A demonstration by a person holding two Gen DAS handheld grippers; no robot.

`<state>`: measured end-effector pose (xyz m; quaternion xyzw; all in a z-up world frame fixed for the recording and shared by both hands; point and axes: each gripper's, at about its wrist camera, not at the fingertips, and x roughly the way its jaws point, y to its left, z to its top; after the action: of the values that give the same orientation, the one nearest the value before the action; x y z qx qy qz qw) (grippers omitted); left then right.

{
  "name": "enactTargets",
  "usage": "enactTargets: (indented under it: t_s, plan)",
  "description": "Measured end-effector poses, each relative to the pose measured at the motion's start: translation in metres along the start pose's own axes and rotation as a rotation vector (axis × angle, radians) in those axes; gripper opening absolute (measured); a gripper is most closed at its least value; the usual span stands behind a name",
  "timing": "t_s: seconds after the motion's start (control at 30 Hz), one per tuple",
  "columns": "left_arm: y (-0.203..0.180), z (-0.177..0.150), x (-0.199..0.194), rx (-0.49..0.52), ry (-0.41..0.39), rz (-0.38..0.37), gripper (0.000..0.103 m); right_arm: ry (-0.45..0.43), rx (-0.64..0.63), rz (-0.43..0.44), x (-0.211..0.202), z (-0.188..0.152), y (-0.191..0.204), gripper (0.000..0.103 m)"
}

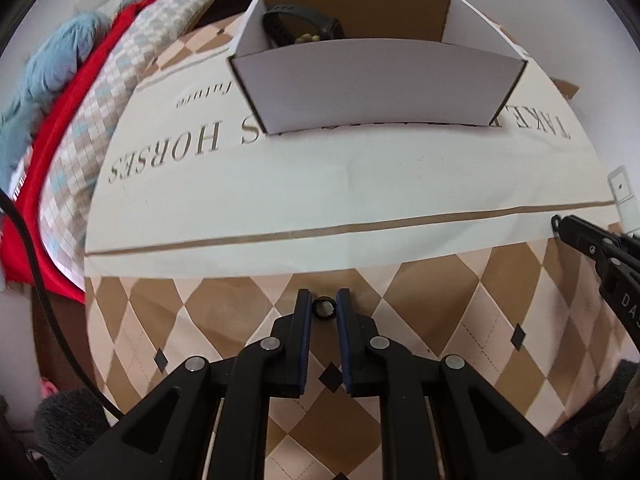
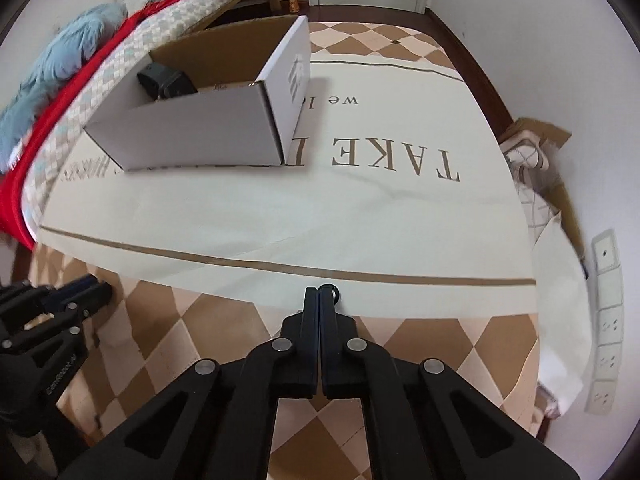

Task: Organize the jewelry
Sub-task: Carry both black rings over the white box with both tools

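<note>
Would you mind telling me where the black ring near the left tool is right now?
In the left wrist view, the black ring sits low at centre, pinched between the left tool's two fingertips over the diamond-patterned tablecloth, well short of the white cardboard box.

The tablecloth [image 1: 440,312] showed tan and cream diamonds around a cream panel with tan lettering. The box [image 1: 372,84] was white outside and brown inside; the ring [image 1: 323,309] was black.

A table covered by a tan and cream diamond-patterned cloth [image 1: 440,304] carries the scene. A white printed sheet [image 1: 320,184] with brown lettering lies across its middle, and an open white cardboard box [image 1: 372,84] stands on that sheet.
</note>
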<state>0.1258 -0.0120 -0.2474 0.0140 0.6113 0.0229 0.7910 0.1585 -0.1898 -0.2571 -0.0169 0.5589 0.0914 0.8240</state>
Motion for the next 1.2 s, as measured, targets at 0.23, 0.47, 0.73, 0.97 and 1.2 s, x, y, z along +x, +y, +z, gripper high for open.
enactTargets:
  t_s: [0.23, 0.47, 0.73, 0.97, 1.2]
  plan:
    - [0.031, 0.003, -0.020, -0.095, -0.020, -0.074, 0.010, -0.045, 0.067, 0.082, -0.030, 0.000, -0.012, 0.000]
    - [0.058, 0.011, -0.045, -0.140, -0.064, -0.083, 0.010, -0.081, 0.123, 0.150, -0.054, 0.005, -0.021, 0.000]
    - [0.068, 0.046, -0.076, -0.142, -0.119, -0.125, 0.010, -0.125, 0.118, 0.233, -0.078, 0.033, -0.008, 0.000]
    - [0.057, 0.127, -0.091, -0.083, -0.160, -0.168, 0.010, -0.153, 0.087, 0.292, -0.082, 0.102, 0.013, 0.000]
    - [0.052, 0.174, -0.053, -0.064, -0.056, -0.220, 0.012, -0.031, 0.112, 0.394, -0.035, 0.159, 0.029, 0.000]
